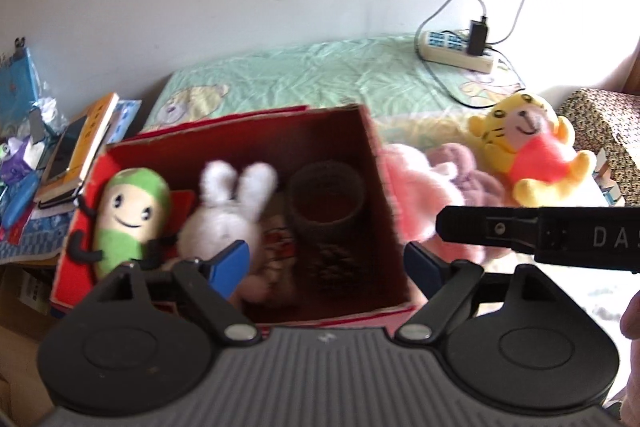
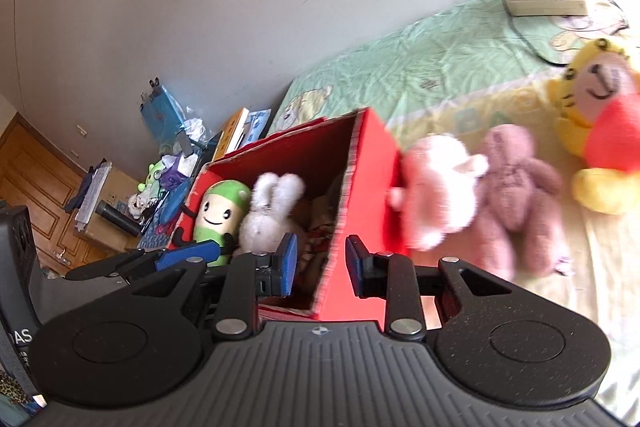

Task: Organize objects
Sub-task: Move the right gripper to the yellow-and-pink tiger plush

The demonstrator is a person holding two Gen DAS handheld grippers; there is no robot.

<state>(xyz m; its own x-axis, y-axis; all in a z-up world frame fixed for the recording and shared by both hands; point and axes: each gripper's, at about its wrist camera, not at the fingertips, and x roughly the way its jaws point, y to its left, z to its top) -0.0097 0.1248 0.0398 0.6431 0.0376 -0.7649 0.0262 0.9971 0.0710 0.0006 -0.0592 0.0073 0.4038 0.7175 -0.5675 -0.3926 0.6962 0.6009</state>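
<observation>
Left view only: a dark woven cup (image 1: pixel 326 205) stands in the red box (image 1: pixel 376 163), right of the white rabbit (image 1: pixel 230 215).
Right view only: a wooden door (image 2: pixel 38 183) past the clutter.
Your left gripper (image 1: pixel 326 263): jaws wide, nothing between.
Your right gripper (image 2: pixel 321 261): jaws narrowly apart, nothing held.
Outside the box: pink plush (image 2: pixel 438 187), mauve bear (image 2: pixel 516 187), yellow tiger (image 2: pixel 600 115) on the bed (image 2: pixel 420 67).
In the way: the box's right wall, before your right gripper.

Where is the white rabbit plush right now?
In both views the white rabbit plush sits inside the red box, between the green-capped doll and a dark woven cup.
</observation>
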